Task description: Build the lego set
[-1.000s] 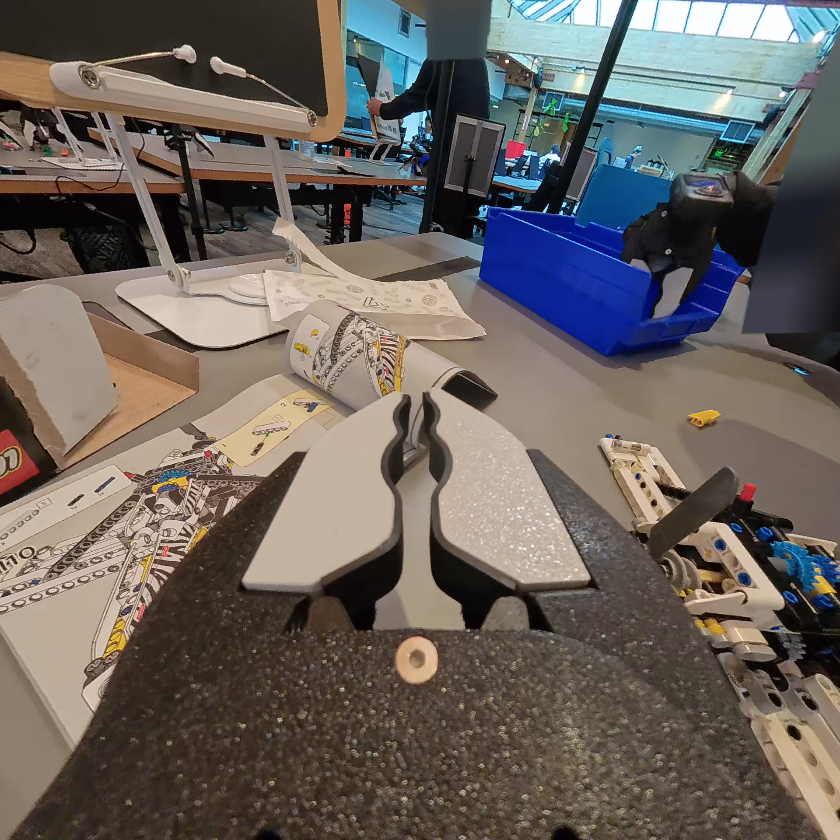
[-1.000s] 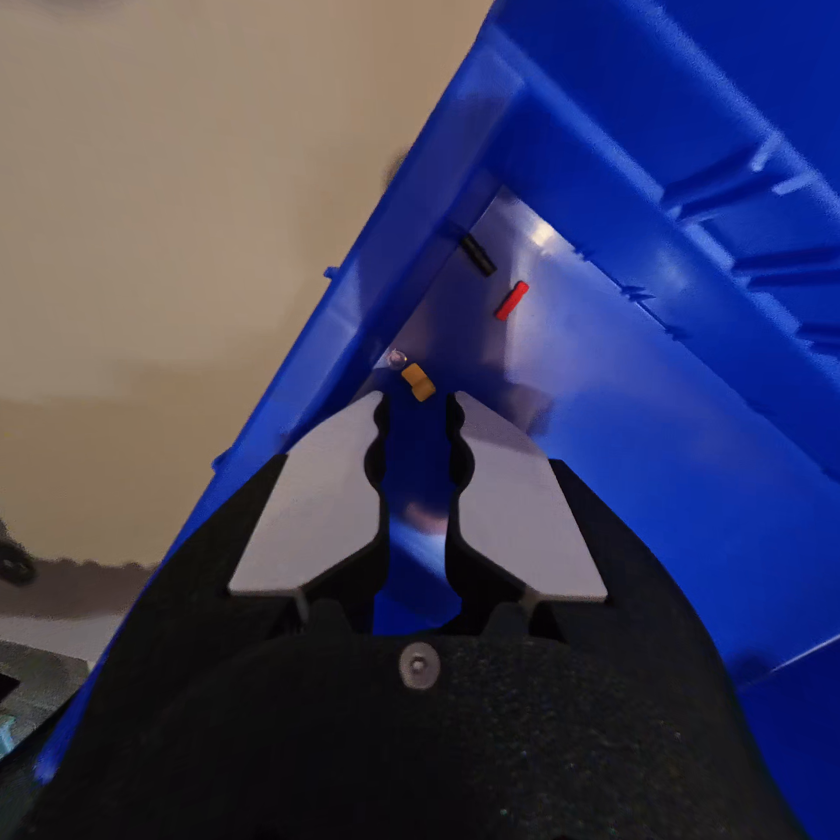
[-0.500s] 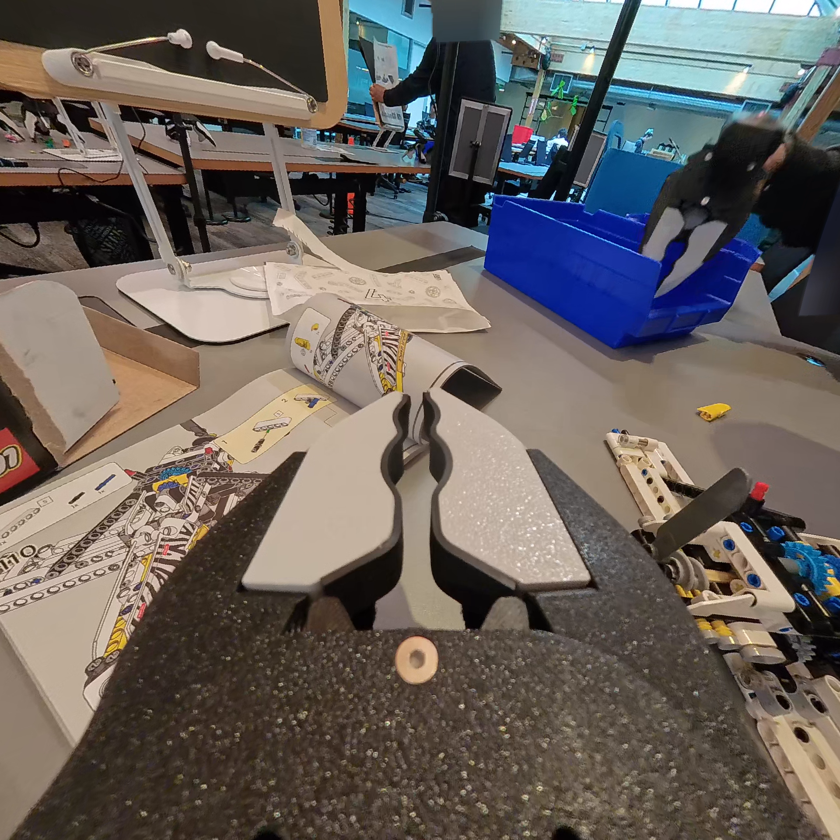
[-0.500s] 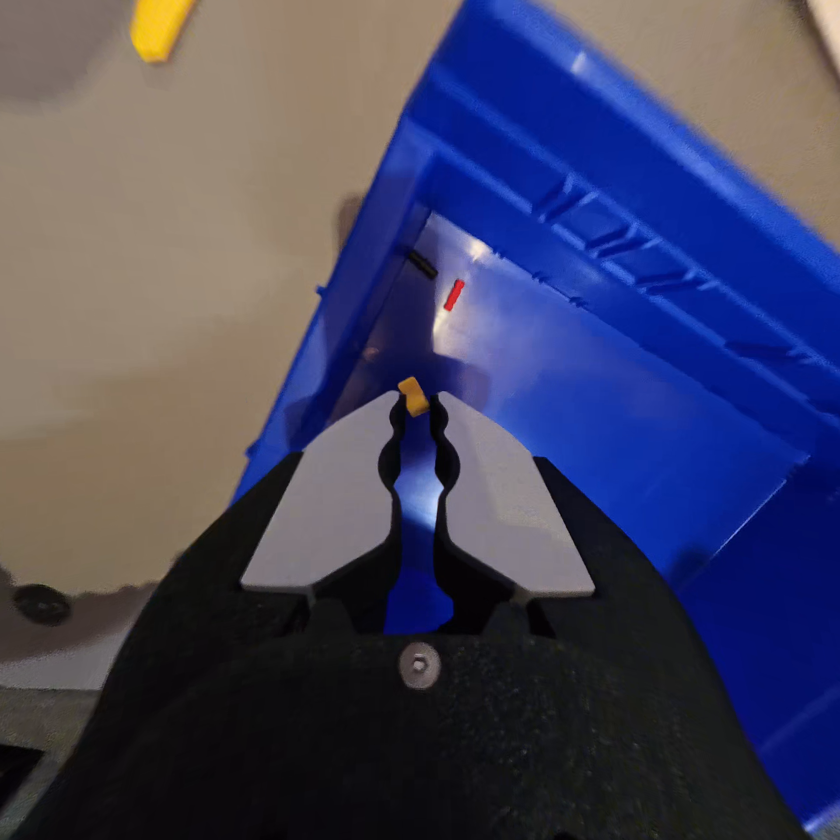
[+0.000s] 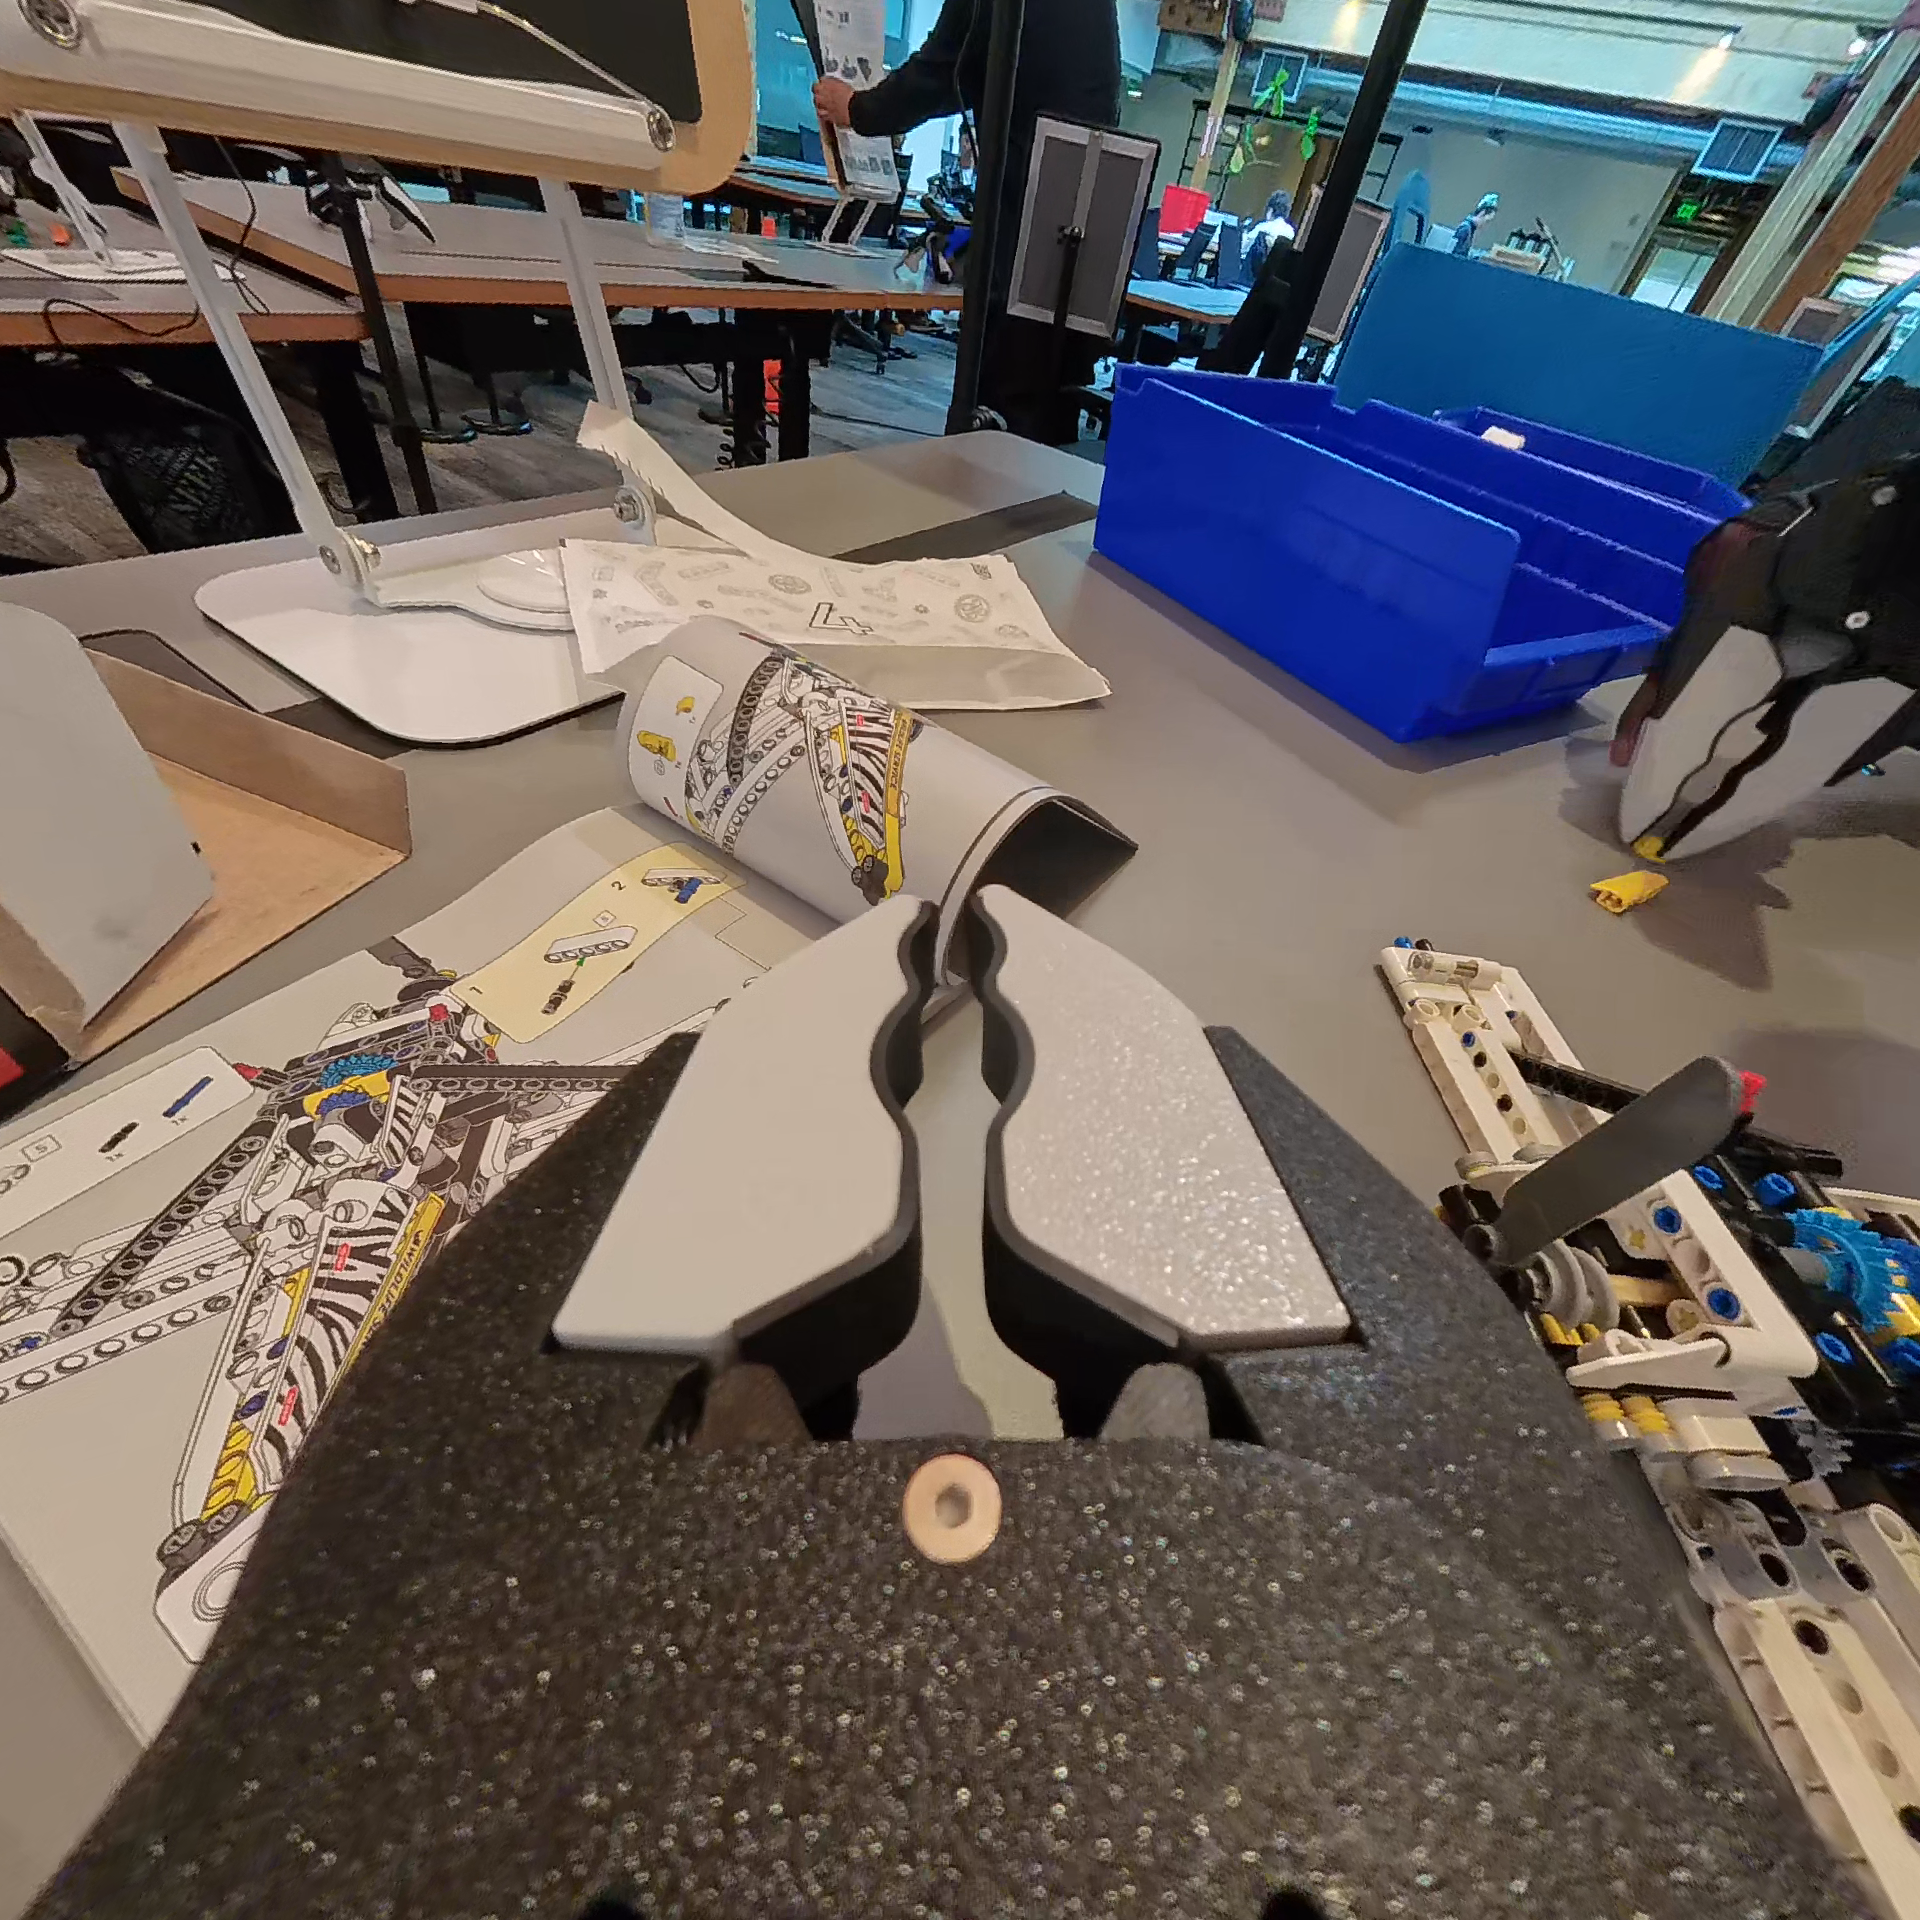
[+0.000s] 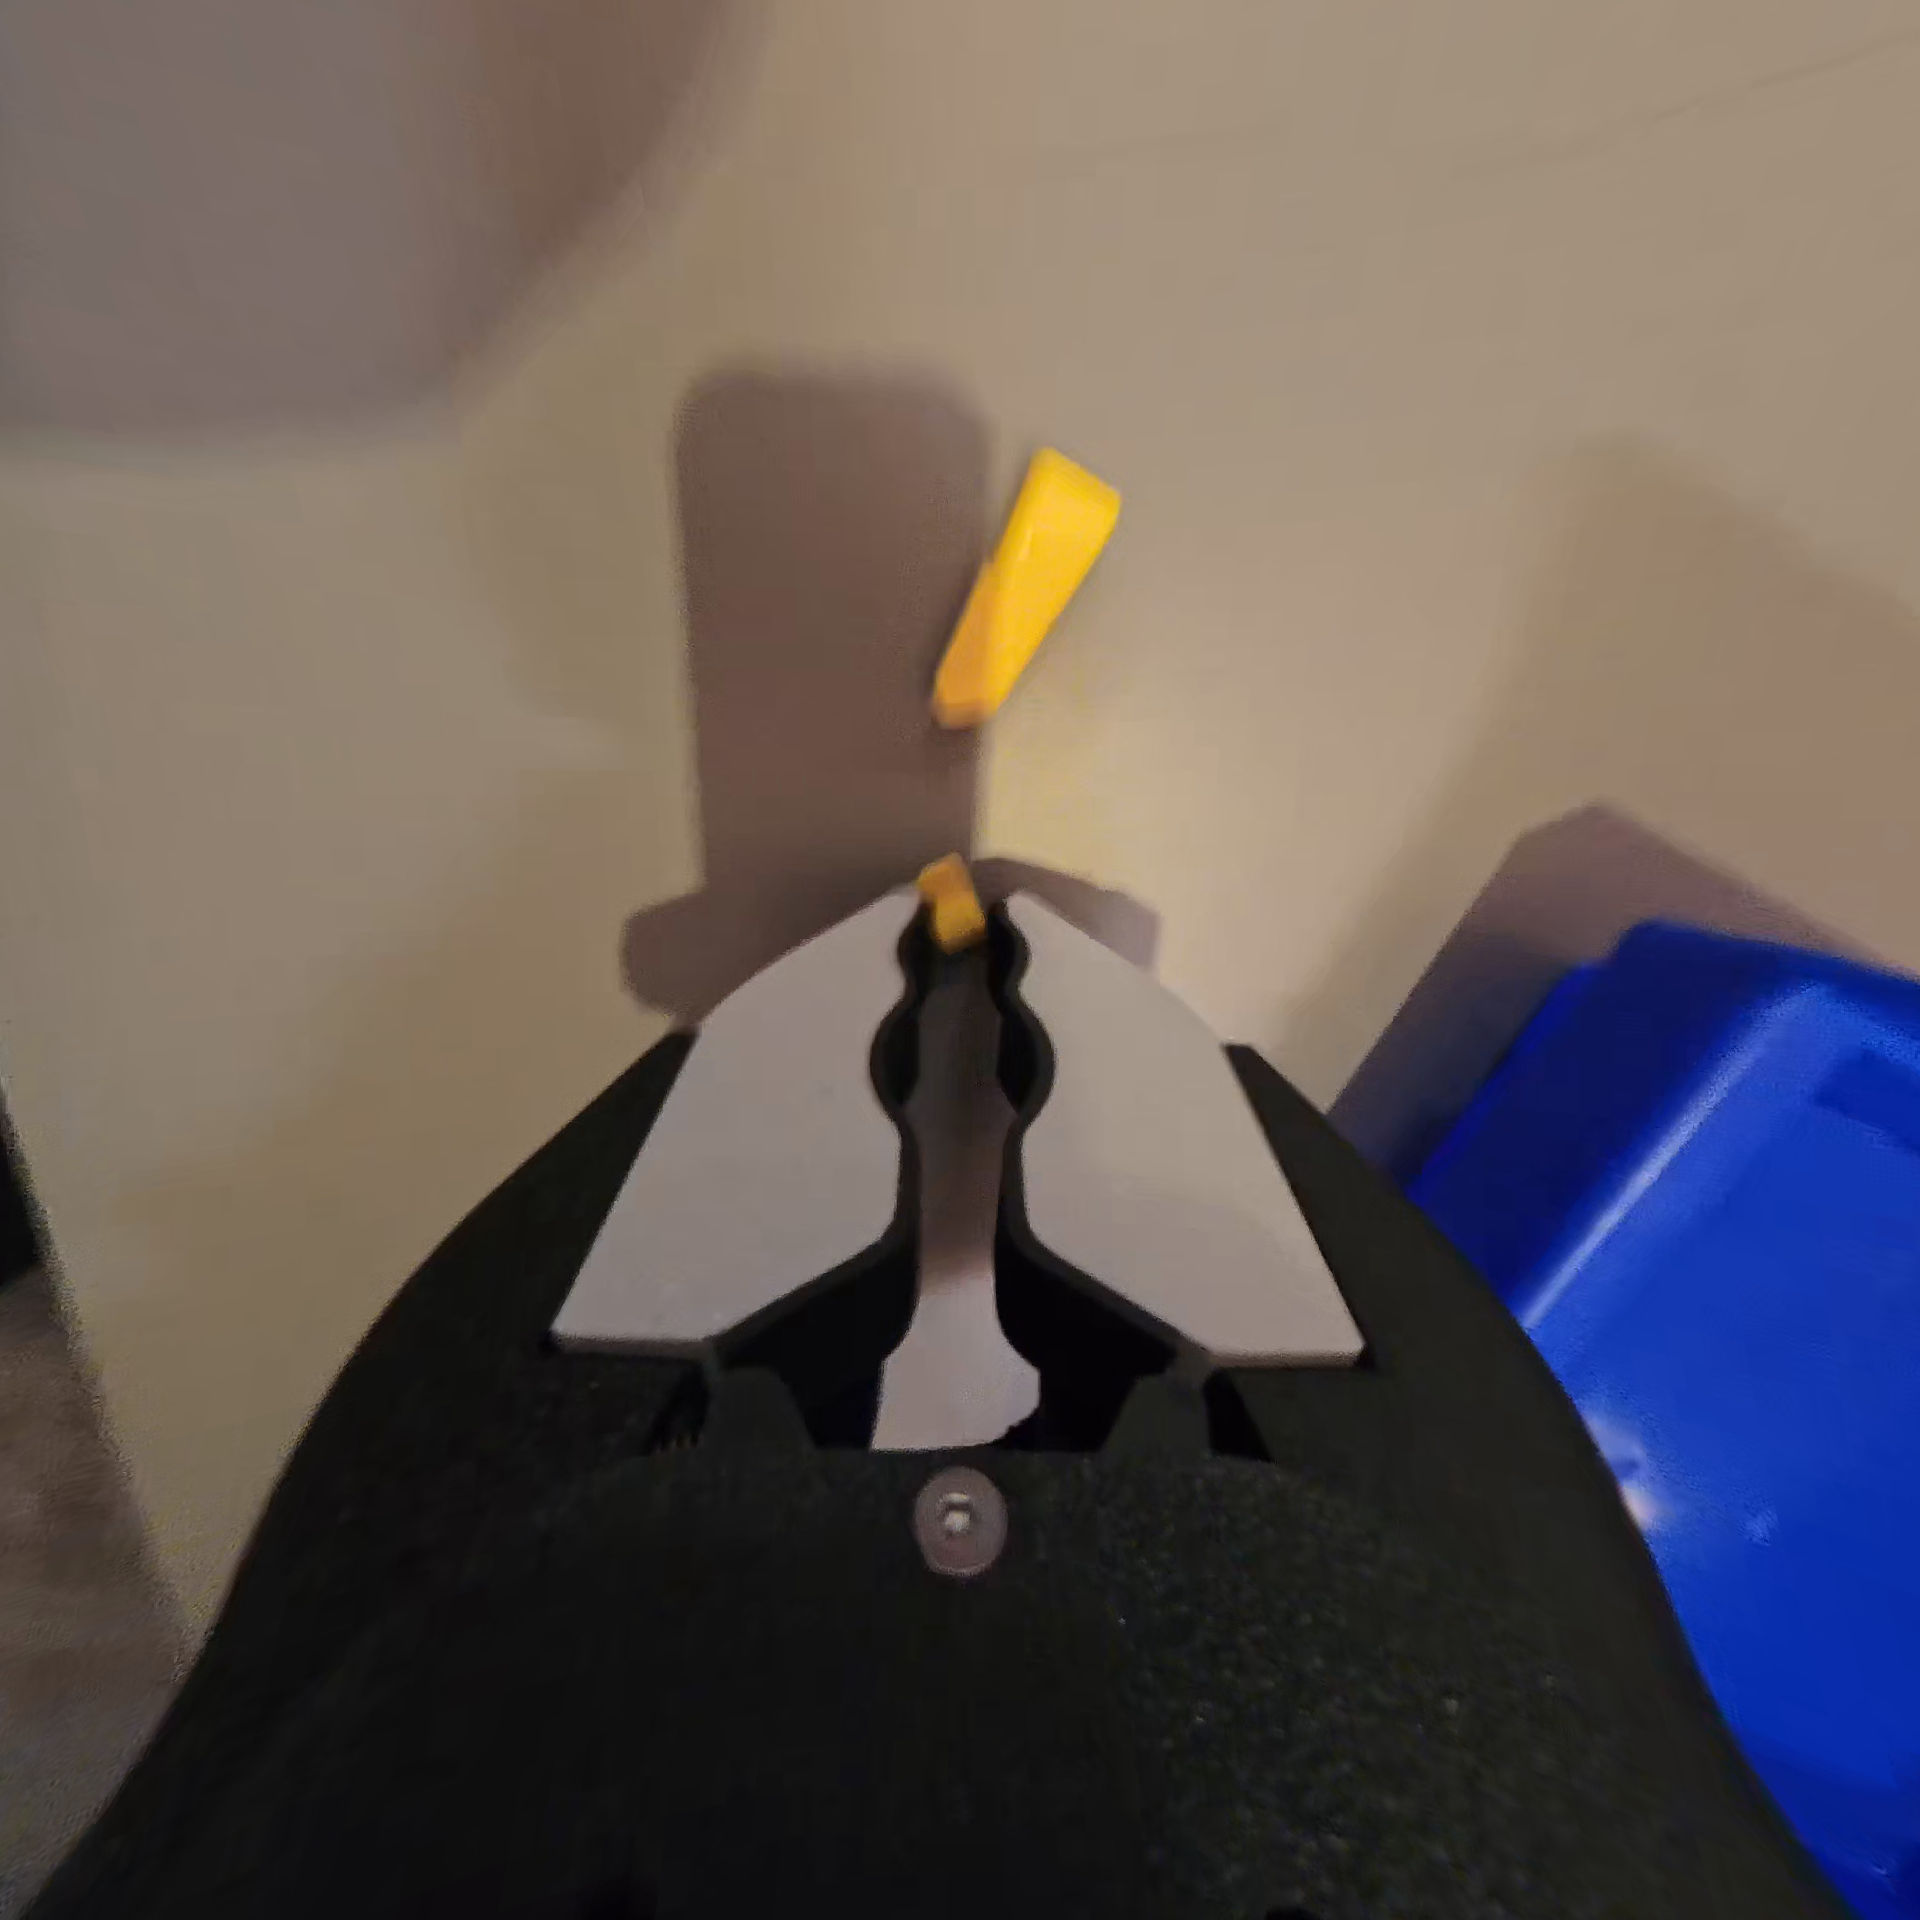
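My right gripper [image 6: 954,916] is shut on a small yellow piece [image 6: 950,900] that sticks out of its fingertips, just above the grey table [image 6: 312,623]. A larger yellow piece [image 6: 1023,587] lies on the table just ahead of it. In the left wrist view the right gripper [image 5: 1652,844] points down at the table, the small yellow piece [image 5: 1648,849] at its tip, beside the loose yellow piece [image 5: 1628,888]. My left gripper [image 5: 948,914] hovers over the open instruction booklet [image 5: 790,748]. Its fingers stand a narrow slit apart with nothing between them.
A blue bin [image 5: 1351,582] stands at the back right and shows at the right edge of the right wrist view [image 6: 1714,1247]. A partly built white and black brick model [image 5: 1662,1299] lies at the right. A white lamp base [image 5: 395,655], a paper bag [image 5: 831,613] and a cardboard box [image 5: 239,790] are at the left. Left tips to right tips: about 40 centimetres.
My right gripper closed on the small yellow piece inside the blue bin, lifted it out and carried it down to the table beside the loose yellow piece. The left gripper hardly moved.
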Action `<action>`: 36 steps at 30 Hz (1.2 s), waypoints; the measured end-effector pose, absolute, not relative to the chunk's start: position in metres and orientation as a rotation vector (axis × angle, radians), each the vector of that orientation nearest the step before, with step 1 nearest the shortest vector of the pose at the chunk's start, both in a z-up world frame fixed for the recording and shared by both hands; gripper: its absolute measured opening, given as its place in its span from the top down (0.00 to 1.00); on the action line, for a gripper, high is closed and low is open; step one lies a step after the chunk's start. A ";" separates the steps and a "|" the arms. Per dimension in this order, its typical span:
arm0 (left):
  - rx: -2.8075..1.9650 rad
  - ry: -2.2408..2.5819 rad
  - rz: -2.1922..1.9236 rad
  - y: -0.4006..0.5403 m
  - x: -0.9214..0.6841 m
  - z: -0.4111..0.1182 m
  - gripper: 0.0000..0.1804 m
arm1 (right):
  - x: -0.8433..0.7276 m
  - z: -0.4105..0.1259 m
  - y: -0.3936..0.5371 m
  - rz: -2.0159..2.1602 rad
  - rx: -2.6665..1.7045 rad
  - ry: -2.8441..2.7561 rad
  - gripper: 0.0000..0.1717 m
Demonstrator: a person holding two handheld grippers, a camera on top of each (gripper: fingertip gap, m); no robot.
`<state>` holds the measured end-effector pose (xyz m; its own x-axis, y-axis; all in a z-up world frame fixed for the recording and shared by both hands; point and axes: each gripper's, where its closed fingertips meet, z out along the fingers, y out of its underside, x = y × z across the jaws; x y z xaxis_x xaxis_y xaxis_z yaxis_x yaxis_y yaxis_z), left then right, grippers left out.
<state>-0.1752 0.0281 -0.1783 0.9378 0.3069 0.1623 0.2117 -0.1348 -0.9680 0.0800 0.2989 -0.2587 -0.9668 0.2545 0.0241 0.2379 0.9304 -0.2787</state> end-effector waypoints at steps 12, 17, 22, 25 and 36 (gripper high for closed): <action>-1.729 -0.386 0.090 0.029 -0.174 -0.179 0.97 | 0.035 -0.183 0.328 0.744 -0.542 -2.834 0.84; -1.732 -0.391 0.092 0.029 -0.175 -0.180 0.97 | -0.028 -0.209 0.383 0.603 -0.817 -2.768 0.88; -1.719 -0.398 0.090 0.028 -0.176 -0.179 0.97 | -0.039 -0.236 0.383 0.547 -0.790 -2.828 0.90; -1.720 -0.406 0.073 0.028 -0.177 -0.179 0.97 | -0.036 -0.247 0.384 0.469 -0.755 -2.863 0.91; -1.725 -0.380 0.077 0.029 -0.173 -0.180 0.97 | -0.033 -0.254 0.380 0.407 -0.728 -2.886 0.97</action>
